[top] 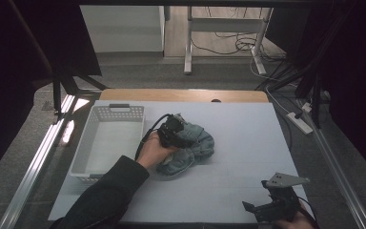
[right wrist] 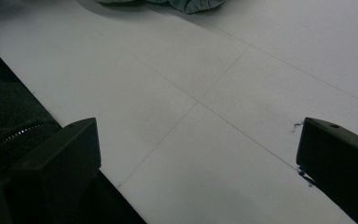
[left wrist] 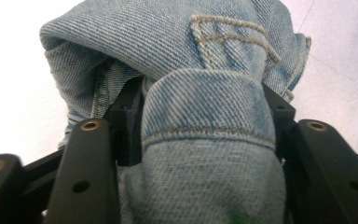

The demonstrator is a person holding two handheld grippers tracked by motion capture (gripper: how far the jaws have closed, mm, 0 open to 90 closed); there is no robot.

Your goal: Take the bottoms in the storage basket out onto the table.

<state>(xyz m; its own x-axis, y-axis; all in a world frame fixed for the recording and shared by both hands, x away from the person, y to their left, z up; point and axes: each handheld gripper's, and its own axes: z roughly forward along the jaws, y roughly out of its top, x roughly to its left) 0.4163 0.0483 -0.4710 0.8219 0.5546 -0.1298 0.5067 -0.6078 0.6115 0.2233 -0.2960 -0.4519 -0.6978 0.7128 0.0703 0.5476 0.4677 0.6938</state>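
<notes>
Nearest the person, at the front right corner of the white table (top: 248,143), the right gripper (top: 267,207) rests low with its jaws standing wide apart and nothing between them; in the right gripper view only bare tabletop lies between the two black jaws, and an edge of denim shows far off at the top. Well apart from it, toward the table's middle, the left gripper (top: 181,136) presses down into a crumpled blue denim garment (top: 195,148). In the left gripper view a thick fold of the denim garment (left wrist: 205,116) sits between the jaws, which are clamped against its sides. Just left of the garment stands a white perforated plastic basket (top: 88,143), along the table's left edge.
</notes>
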